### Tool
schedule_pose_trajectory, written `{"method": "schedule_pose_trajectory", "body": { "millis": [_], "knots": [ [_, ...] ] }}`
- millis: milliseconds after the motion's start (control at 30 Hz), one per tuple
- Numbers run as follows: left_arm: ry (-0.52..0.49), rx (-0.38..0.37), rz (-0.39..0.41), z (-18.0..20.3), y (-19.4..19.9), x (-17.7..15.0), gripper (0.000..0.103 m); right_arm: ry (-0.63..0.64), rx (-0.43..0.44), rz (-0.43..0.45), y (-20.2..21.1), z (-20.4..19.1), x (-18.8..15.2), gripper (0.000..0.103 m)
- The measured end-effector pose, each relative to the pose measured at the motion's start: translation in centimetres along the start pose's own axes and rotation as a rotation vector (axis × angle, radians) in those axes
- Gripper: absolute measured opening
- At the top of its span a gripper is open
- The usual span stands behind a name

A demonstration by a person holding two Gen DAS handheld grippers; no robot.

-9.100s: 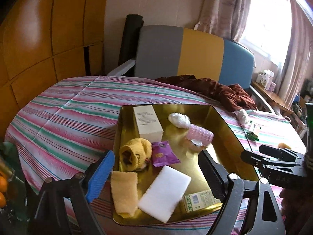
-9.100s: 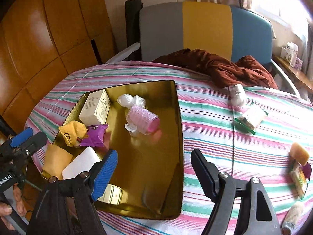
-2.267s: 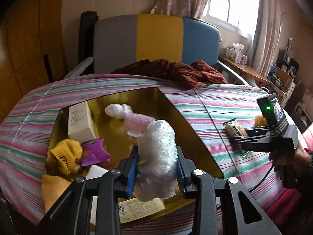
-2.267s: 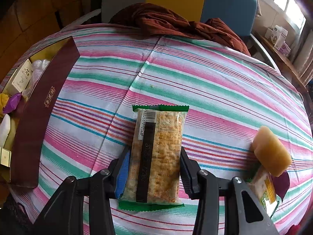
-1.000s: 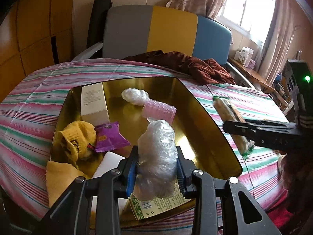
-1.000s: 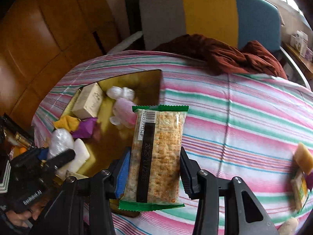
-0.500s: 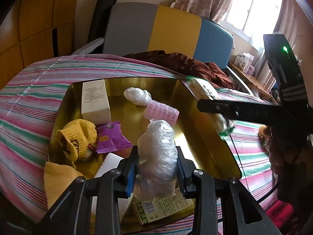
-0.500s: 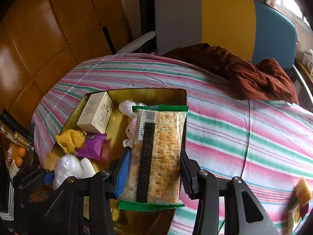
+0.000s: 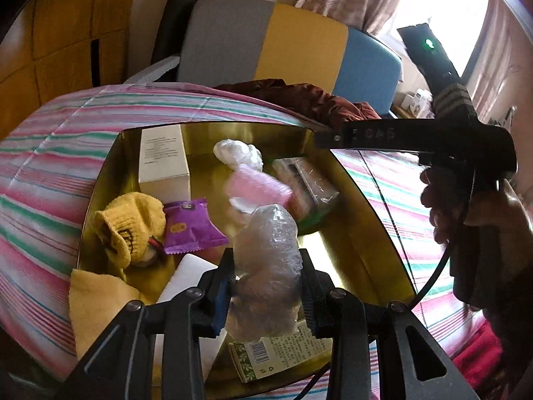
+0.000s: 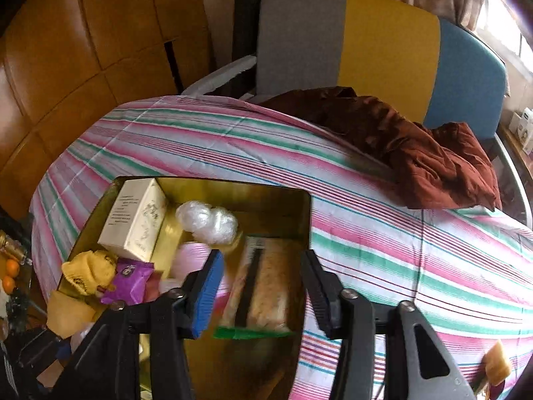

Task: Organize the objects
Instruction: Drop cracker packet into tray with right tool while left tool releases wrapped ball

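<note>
A striped cloth covers the round desk, and on it sits the shiny gold tray, rectangular with raised walls. Inside the tray, against its right wall, lies the cracker packet, flat, clear-wrapped, green-edged. The right gripper hovers over it; its jaws have just been opening and stand clear. The left gripper, at the tray's near edge, clamps a crinkled clear plastic bundle.

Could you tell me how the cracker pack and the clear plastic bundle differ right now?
The cracker pack is flat and rectangular with green ends; the plastic bundle is lumpy and see-through. The pack is loose in the gold tray, the right gripper opening around it; the bundle is clamped in the left gripper.
</note>
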State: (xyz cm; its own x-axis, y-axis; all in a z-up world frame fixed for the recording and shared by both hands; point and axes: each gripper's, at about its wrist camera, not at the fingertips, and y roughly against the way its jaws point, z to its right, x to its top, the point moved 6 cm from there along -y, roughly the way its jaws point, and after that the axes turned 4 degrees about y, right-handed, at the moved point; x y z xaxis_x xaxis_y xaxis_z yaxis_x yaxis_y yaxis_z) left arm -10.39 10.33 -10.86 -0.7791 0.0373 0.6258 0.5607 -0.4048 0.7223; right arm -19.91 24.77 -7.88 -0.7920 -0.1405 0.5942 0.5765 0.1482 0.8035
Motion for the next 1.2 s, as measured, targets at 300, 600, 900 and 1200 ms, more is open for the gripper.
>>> {"method": "schedule_pose_trajectory", "body": {
  "millis": [300,600,900,1200],
  "knots": [
    [-0.017,0.008,-0.035,0.1,-0.7,-0.8,0.045,-0.051,0.012,-0.006,2.5,0.4,-4.9,0.051],
    [0.0,0.022,0.02,-0.6,0.9,-0.4,0.066,-0.095,0.033,0.012,4.4,-0.9,-8.2,0.051],
    [0.018,0.073,0.057,-2.1,2.4,-0.5,0.067,-0.165,0.045,0.023,5.5,-1.2,-10.6,0.052],
    [-0.001,0.114,0.112,-1.7,3.8,0.2,0.079,-0.167,0.015,0.032,6.1,-2.5,-12.2,0.057]
  ]
}}
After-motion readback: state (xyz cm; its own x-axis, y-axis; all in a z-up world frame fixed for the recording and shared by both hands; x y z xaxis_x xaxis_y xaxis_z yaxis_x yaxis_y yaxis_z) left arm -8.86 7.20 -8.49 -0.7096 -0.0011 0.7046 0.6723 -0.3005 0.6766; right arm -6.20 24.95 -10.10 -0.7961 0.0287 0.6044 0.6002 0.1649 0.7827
